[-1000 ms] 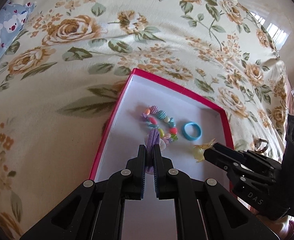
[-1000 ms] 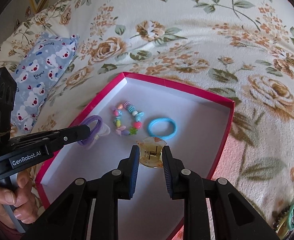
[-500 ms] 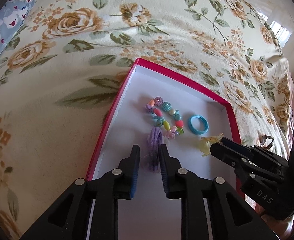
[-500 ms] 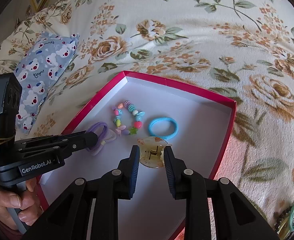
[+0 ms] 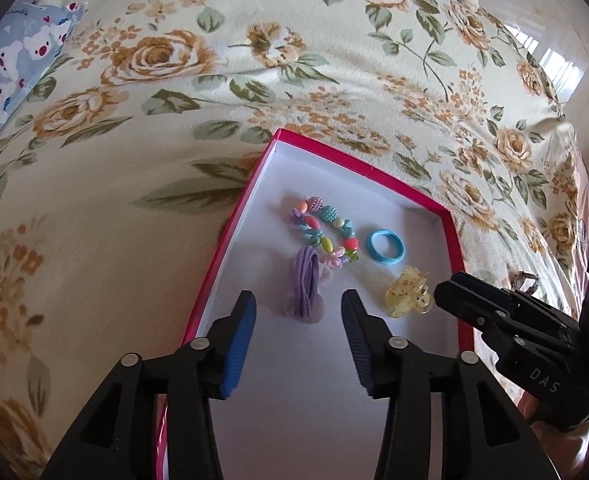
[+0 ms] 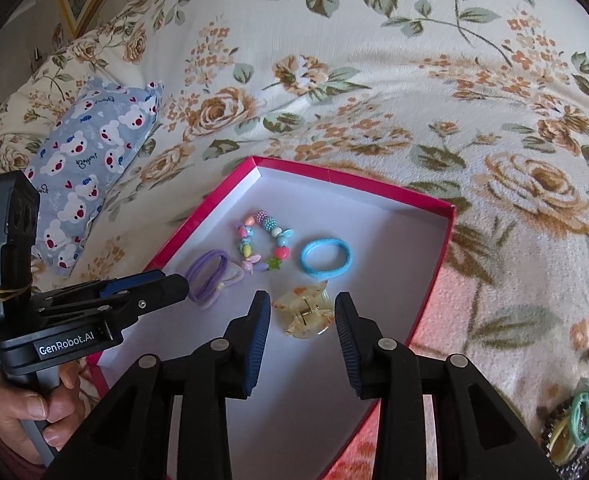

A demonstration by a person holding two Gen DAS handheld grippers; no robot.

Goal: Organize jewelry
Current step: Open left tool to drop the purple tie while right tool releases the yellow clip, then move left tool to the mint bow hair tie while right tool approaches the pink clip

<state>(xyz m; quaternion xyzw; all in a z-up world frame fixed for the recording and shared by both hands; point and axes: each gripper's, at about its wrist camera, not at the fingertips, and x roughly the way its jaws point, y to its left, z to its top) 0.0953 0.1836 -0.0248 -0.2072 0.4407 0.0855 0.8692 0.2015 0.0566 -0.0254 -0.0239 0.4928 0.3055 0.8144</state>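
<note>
Both tongs let go inside the pink box (image 5: pixel 452 240).

Your left gripper (image 5: pixel 298 304), clenched on the purple hair tie (image 5: pixel 307 280) a second ago, was opening; the tie lay free between its fingers. Your right gripper (image 6: pixel 302 304) was opening too, off the yellow claw clip (image 6: pixel 304 312) lying between its pads. Beaded bracelet (image 6: pixel 263 246) and blue hair tie (image 6: pixel 326 257) stayed put just beyond.

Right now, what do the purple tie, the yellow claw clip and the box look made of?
Purple tie: soft elastic cord, matte, loosely looped strands. Yellow claw clip: likely translucent glossy plastic with a metal spring showing. Box: probably card, pink outside, plain white inside, folded corners.
</note>
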